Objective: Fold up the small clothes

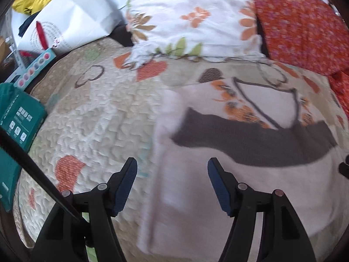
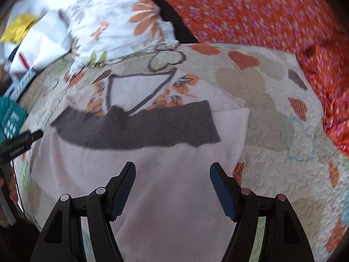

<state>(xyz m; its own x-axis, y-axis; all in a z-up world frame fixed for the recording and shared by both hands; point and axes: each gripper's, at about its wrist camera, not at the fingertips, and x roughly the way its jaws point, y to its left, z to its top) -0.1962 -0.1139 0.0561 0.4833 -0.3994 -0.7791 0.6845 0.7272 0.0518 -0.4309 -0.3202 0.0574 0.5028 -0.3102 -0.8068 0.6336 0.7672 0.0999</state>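
Both claws hang released over the bed: the left gripper (image 1: 172, 183) with nothing between its blue pads, the right gripper (image 2: 172, 187) likewise spread and empty. Under them the small top (image 2: 152, 163), pale pink with a dark grey band, a grey-trimmed neckline and orange flowers, lies flat on the quilted bedspread (image 1: 98, 113); its hem is near, its neck far, and one side looks already turned in, judging from the layered edge at its right in the right wrist view. The next fold will probably go best if each claw pinches only the top's cloth at a near corner, without catching the quilt beneath, and both lift together so the edge travels square toward the neckline. Motion blur smears both views, so seams and exact edges are hard to place. The near hem is cut off behind the gripper bodies, and the top's sleeves cannot be made out. A floral pillow (image 1: 192, 17) lies beyond.
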